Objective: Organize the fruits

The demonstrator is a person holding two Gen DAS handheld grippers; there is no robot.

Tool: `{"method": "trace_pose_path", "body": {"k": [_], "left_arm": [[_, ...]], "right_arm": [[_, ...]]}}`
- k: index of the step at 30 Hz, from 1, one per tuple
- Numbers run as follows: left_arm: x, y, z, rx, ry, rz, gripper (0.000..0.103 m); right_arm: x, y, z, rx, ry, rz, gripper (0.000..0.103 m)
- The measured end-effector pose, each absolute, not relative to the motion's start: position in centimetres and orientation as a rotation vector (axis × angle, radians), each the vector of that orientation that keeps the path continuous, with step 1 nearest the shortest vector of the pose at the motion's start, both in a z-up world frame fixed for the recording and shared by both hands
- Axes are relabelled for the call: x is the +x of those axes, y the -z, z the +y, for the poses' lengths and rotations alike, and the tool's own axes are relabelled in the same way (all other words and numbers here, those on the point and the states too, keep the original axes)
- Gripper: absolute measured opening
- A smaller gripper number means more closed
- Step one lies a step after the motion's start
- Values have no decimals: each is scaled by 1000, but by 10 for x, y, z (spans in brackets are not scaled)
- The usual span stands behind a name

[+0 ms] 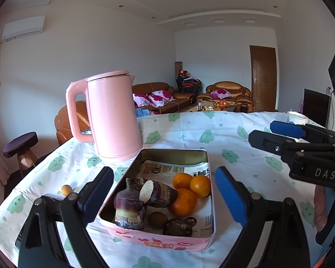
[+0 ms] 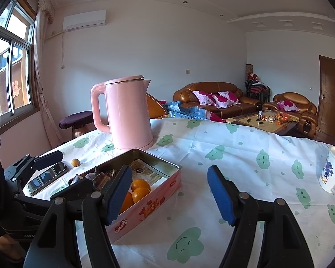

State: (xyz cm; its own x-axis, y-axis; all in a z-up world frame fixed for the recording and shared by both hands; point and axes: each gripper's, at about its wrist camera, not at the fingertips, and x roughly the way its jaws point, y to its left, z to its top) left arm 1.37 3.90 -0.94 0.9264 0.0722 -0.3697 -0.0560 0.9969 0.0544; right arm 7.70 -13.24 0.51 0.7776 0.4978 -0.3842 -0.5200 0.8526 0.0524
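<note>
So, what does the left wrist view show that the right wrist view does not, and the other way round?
Only the left wrist view shows the kiwi and the cut taro pieces clearly inside the tin.

Only the right wrist view shows the phone, the window and the whole mug.

Both show the pink kettle, the tin, the oranges, the small round fruit on the cloth, and both grippers open, left gripper, right gripper.

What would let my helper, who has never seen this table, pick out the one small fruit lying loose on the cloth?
Start at the tall pink kettle on the cloud-print tablecloth. In front of it sits an open pink tin holding oranges and dark roots. The small tan ball lies outside the tin on its kettle-handle side, alone on the cloth and far smaller than the oranges.
</note>
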Motion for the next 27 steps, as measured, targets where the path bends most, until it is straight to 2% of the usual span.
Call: {"method": "trace_pose_path", "body": {"k": [7,9,27], "left_arm": [[14,9,37,47,-66,383,96],[15,9,36,45,-61,387,101],[18,8,26,79,-49,390,103]], "right_arm": [[76,-6,-137,-59,-541,392,71],[76,-6,-139,-58,-538,390,71],[79,-2,-163,-75,-484,407,71]]}}
